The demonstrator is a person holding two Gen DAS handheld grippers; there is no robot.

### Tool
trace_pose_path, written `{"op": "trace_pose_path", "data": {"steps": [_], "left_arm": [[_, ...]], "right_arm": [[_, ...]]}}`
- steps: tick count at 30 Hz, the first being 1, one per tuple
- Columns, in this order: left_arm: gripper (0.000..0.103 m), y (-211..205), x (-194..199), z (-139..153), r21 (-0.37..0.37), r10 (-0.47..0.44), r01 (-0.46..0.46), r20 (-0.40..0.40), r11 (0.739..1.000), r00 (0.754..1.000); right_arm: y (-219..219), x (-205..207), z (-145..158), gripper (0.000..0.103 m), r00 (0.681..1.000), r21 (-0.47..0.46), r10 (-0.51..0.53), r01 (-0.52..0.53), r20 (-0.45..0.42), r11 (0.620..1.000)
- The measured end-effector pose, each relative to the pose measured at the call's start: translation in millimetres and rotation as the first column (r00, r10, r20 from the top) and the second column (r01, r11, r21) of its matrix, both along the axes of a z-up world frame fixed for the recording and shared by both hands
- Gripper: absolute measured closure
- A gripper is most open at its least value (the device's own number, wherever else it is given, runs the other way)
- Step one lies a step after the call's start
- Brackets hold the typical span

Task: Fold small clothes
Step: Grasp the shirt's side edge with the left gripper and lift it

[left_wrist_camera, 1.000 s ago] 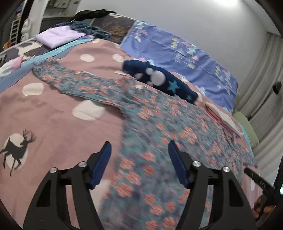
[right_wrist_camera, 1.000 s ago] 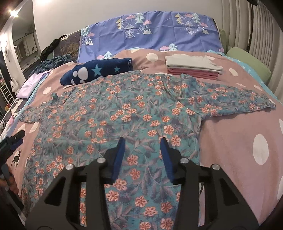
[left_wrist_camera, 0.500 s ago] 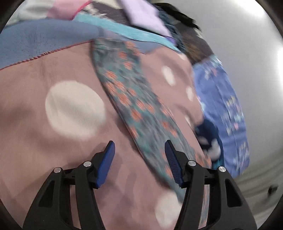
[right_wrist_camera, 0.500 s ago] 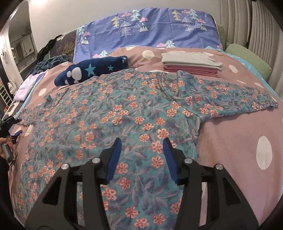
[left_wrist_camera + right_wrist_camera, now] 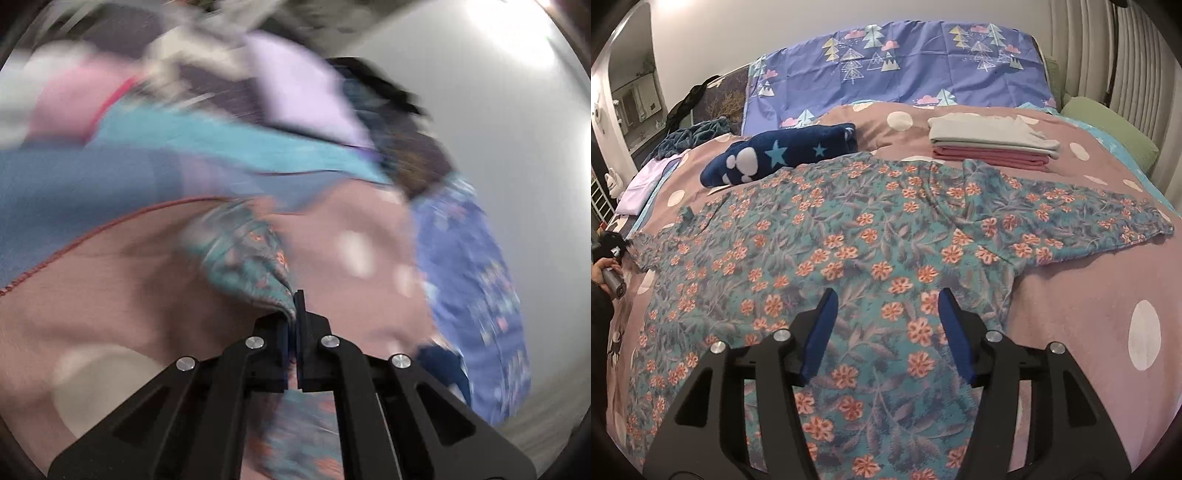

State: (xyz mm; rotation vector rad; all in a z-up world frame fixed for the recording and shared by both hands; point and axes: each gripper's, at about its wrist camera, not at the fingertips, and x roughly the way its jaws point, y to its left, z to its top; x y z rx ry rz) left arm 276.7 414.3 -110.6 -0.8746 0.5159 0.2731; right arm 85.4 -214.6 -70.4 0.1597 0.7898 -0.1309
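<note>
On the bed (image 5: 1071, 295), left gripper (image 5: 296, 306) clamps the floral shirt (image 5: 849, 240)'s sleeve; right gripper (image 5: 884, 325) hovers spread apart.

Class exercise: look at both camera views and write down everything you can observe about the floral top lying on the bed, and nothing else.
The floral top is a soft-looking teal garment printed with orange flowers and greyish leaves. It lies spread flat, a little wrinkled, on the pink spotted bedspread, unfolded, with both sleeves out sideways. The left gripper is shut on the end of one sleeve, bunching the cloth there. The right gripper hovers open over the lower body. Its upper edge lies by a navy star-patterned bundle.
</note>
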Motion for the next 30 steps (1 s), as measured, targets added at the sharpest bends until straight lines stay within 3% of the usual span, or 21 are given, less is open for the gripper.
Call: {"op": "trace_pose_path", "data": {"steps": [2, 4, 6, 8, 13, 15, 17, 19, 21, 23, 26, 28, 30], "left_arm": [[0.101, -47, 0, 36, 0.079, -0.156, 0.15, 0.075, 0.986, 0.985], [0.101, -108, -5, 69, 0.154, -0.351, 0.33, 0.136, 0.931, 0.926], [0.101, -180, -14, 94, 0.27, -0.535, 0.49, 0.126, 0.829, 0.836], [0.101, -247, -26, 101, 0.356, -0.655, 0.597, 0.059, 0.719, 0.754], [0.101, -373, -51, 61, 0.41, -0.825, 0.788, -0.13, 0.46, 0.55], [0.099, -395, -58, 40, 0.391, -0.844, 0.827, -0.19, 0.404, 0.502], [0.089, -412, -65, 20, 0.368, -0.853, 0.858, -0.243, 0.358, 0.461], [0.067, -419, -66, 9, 0.392, -0.849, 0.858, -0.27, 0.333, 0.453], [0.063, -426, -71, 4, 0.428, -0.845, 0.85, -0.287, 0.308, 0.451], [0.063, -436, -75, 2, 0.438, -0.851, 0.856, -0.303, 0.276, 0.429], [0.072, -441, -80, 1, 0.453, -0.844, 0.852, -0.318, 0.264, 0.431], [0.089, -442, -75, 3, 0.451, -0.845, 0.85, -0.313, 0.27, 0.434], [0.091, -446, -72, 4, 0.455, -0.841, 0.847, -0.312, 0.277, 0.442]], "right_arm": [[-3, 3, -3, 0.045, 1.0, 0.011, -0.008, 0.008, -0.009, 1.0], [-3, 5, -4, 0.045, 1.0, 0.021, -0.007, 0.007, -0.014, 1.0], [-2, 5, -4, 0.045, 1.0, 0.021, -0.002, 0.002, -0.007, 1.0], [-2, 5, -3, 0.045, 1.0, 0.018, 0.002, -0.002, -0.003, 1.0], [-8, 4, -7, 0.043, 1.0, 0.002, -0.001, 0.001, -0.024, 1.0], [-14, 4, -10, 0.043, 0.999, 0.009, -0.014, 0.014, -0.035, 1.0], [-20, 5, -12, 0.043, 0.999, 0.02, -0.02, 0.021, -0.044, 1.0], [-22, 9, -12, 0.043, 0.999, 0.028, -0.013, 0.014, -0.045, 1.0], [-21, 17, -11, 0.044, 0.999, 0.043, 0.012, -0.01, -0.044, 0.999], [-15, 31, -6, 0.047, 0.998, 0.083, 0.066, -0.063, -0.024, 0.995], [-4, 54, 0, 0.063, 0.99, 0.125, 0.138, -0.136, -0.007, 0.983], [5, 75, 4, 0.064, 0.98, 0.157, 0.199, -0.196, -0.006, 0.968], [12, 93, 4, 0.064, 0.973, 0.193, 0.228, -0.217, -0.033, 0.957]]}}
